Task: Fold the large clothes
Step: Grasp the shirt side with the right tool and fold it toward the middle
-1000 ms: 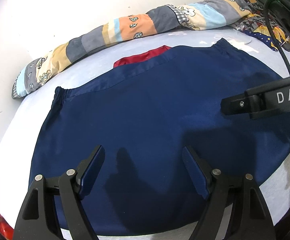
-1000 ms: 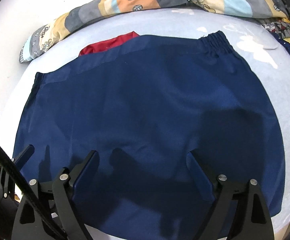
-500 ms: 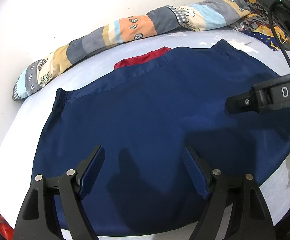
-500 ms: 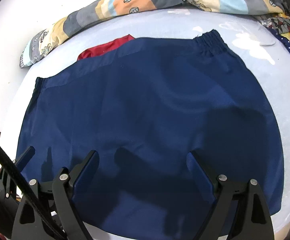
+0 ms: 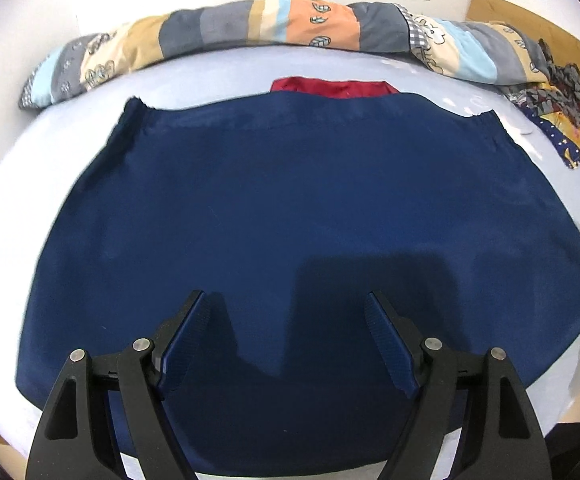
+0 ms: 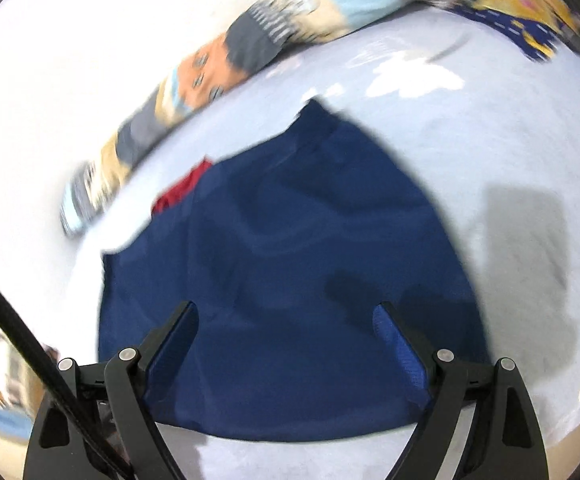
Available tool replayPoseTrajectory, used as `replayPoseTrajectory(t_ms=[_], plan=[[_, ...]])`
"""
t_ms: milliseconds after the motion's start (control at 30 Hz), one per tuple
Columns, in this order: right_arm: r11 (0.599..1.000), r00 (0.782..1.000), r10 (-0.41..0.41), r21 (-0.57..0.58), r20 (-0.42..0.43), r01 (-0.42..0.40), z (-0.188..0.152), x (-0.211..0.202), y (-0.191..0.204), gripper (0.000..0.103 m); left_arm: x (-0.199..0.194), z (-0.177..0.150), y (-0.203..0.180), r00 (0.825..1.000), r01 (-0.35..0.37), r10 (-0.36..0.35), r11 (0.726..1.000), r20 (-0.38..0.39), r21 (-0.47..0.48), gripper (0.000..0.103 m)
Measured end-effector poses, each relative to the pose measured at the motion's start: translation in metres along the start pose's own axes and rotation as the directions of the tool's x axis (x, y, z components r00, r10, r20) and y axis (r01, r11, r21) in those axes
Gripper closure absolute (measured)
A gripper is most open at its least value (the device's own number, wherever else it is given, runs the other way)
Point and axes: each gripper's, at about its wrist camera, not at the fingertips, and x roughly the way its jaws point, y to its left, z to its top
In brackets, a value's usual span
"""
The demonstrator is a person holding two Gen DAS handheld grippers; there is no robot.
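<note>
A large navy blue garment (image 5: 290,208) with an elastic waistband at its far edge lies spread flat on the pale bed sheet (image 5: 218,72). My left gripper (image 5: 286,304) hangs open above the garment's near middle, nothing between its jaws. In the blurred right wrist view the same navy garment (image 6: 290,264) lies tilted, and my right gripper (image 6: 286,316) is open above its near right part, close to the hem. Neither gripper touches the cloth.
A red cloth (image 5: 329,86) peeks out from under the waistband. A long patchwork quilt roll (image 5: 274,24) lies along the white wall. Patterned clothes (image 5: 557,92) are piled at the far right by a wooden board. A black cable (image 6: 22,340) crosses the right view's lower left.
My left gripper rolled and shifted, so the garment now looks level and the other gripper's arm has left its view. My right gripper swung fast to the right and rolled, blurring its view.
</note>
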Motion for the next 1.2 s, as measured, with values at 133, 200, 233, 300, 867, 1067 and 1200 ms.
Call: replayPoseTrajectory(t_ms=[133, 200, 233, 300, 867, 1067, 1200], plan=[[0.985, 0.99, 0.125, 0.111, 0.065, -0.132, -0.015, -0.029, -0.03, 0.011, -0.004, -0.003, -0.01, 1.0, 0.012, -0.012, 1.0, 0.011, 0.028, 0.024], [0.969, 0.98, 0.183, 0.156, 0.082, -0.194, -0.03, -0.035, -0.04, 0.011, -0.004, -0.004, -0.015, 1.0, 0.015, -0.016, 0.999, 0.014, 0.049, 0.024], [0.963, 0.976, 0.2, 0.169, 0.084, -0.212, -0.036, -0.037, -0.043, 0.011, -0.005, -0.005, -0.017, 1.0, 0.018, -0.018, 0.998, 0.015, 0.058, 0.024], [0.951, 0.969, 0.232, 0.189, 0.086, -0.244, -0.05, -0.039, -0.049, 0.013, -0.007, -0.005, -0.019, 0.999, 0.026, -0.027, 0.997, 0.019, 0.068, 0.024], [0.909, 0.974, 0.157, 0.363, 0.161, -0.207, -0.082, -0.001, -0.096, 0.013, -0.001, -0.028, -0.021, 0.99, 0.023, -0.024, 1.0, 0.139, 0.012, 0.023], [0.92, 0.964, 0.158, 0.323, 0.212, -0.222, -0.077, 0.0, -0.092, 0.013, 0.004, -0.036, -0.036, 0.987, 0.004, -0.014, 0.998, 0.16, 0.061, 0.021], [0.925, 0.956, 0.153, 0.305, 0.249, -0.227, -0.072, 0.007, -0.091, 0.013, 0.007, -0.039, -0.033, 0.984, -0.024, 0.022, 1.0, 0.176, 0.011, 0.011]])
